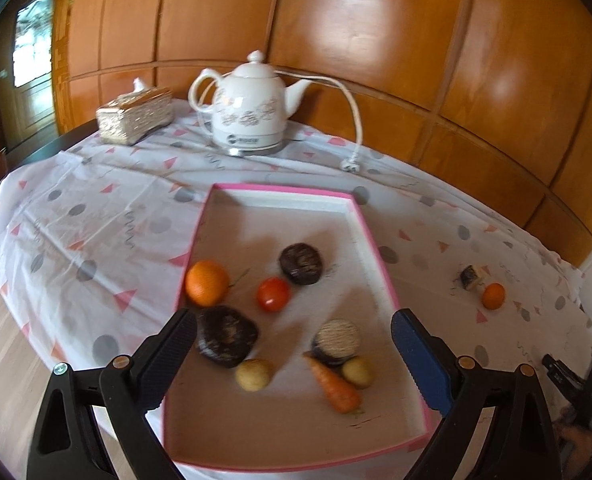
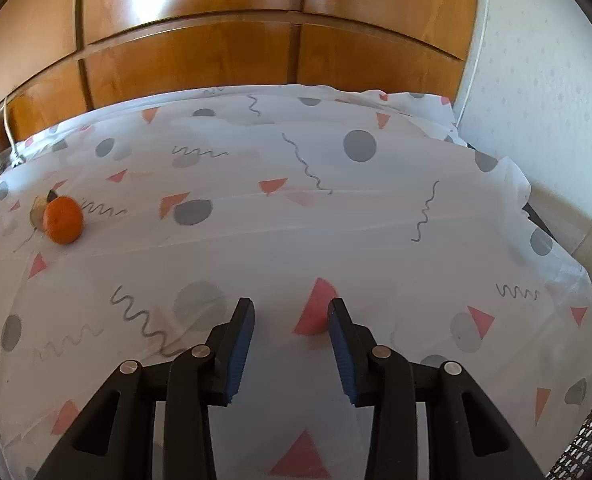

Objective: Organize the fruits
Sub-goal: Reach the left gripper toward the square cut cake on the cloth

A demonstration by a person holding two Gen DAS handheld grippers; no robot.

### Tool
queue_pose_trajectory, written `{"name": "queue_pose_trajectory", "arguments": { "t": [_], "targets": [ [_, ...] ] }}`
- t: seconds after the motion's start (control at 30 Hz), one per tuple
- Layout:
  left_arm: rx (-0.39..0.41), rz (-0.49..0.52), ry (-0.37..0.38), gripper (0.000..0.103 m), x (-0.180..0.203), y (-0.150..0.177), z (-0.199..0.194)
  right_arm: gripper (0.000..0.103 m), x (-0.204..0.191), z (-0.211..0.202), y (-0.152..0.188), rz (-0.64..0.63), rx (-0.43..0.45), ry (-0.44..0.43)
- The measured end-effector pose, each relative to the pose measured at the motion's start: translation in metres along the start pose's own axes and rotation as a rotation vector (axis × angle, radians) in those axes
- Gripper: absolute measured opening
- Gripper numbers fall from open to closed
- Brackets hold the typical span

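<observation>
In the left wrist view, the left gripper (image 1: 292,332) has its jaws spread wide and empty, low in the frame over the pink-rimmed tray (image 1: 375,240). In the tray lie a carrot (image 1: 333,386), two pale round fruits, a tomato (image 1: 273,294), an orange (image 1: 206,283) and dark round pieces. At right, on the counter's cloth (image 1: 96,220), sits a small orange (image 1: 493,296). The right gripper (image 2: 291,312) has its jaws parted, empty, above bare cloth at lower centre; the small orange lies at far left.
</observation>
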State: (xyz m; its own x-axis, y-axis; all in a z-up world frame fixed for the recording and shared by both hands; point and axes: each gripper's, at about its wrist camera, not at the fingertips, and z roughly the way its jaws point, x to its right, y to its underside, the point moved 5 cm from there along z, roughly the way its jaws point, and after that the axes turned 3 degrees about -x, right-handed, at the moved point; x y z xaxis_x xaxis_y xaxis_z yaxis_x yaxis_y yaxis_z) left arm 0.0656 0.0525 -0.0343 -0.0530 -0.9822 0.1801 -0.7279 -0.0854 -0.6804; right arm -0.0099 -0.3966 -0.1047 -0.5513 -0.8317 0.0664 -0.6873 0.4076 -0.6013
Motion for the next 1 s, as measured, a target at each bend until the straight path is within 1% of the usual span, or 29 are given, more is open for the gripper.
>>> {"name": "queue_pose_trajectory", "arguments": {
  "t": [0.1,0.13,0.23,0.47,0.57,0.63,0.7,0.83,1.0],
  "targets": [
    [-0.007,0.011,0.027,0.096,0.012,-0.004,0.003,0.049,0.004,0.006,-0.003,0.036,-0.006,-0.008],
    [-0.012,0.016,0.034,0.093,0.016,-0.005,0.004,0.050,0.006,0.007,-0.003,0.046,-0.006,-0.015],
    [-0.023,0.042,0.055,0.092,0.030,-0.006,0.009,0.051,0.007,0.007,-0.002,0.053,-0.002,-0.019],
    [-0.062,0.159,0.123,0.082,0.077,-0.007,0.022,0.051,0.007,0.009,-0.001,0.059,0.005,-0.026],
    [-0.098,0.190,0.159,0.070,0.097,-0.006,0.032,0.052,0.008,0.009,-0.001,0.061,0.007,-0.032],
    [-0.129,0.206,0.184,0.058,0.109,-0.004,0.040,0.053,0.008,0.009,-0.001,0.059,0.007,-0.038],
    [-0.157,0.217,0.210,0.053,0.123,-0.005,0.048,0.054,0.008,0.009,-0.001,0.060,0.009,-0.043],
    [-0.210,0.198,0.264,0.051,0.148,-0.009,0.065,0.055,0.008,0.009,-0.001,0.065,0.012,-0.053],
    [-0.229,0.207,0.275,0.051,0.176,-0.018,0.085,0.055,0.011,0.008,-0.001,0.097,0.022,-0.085]
  ]
}}
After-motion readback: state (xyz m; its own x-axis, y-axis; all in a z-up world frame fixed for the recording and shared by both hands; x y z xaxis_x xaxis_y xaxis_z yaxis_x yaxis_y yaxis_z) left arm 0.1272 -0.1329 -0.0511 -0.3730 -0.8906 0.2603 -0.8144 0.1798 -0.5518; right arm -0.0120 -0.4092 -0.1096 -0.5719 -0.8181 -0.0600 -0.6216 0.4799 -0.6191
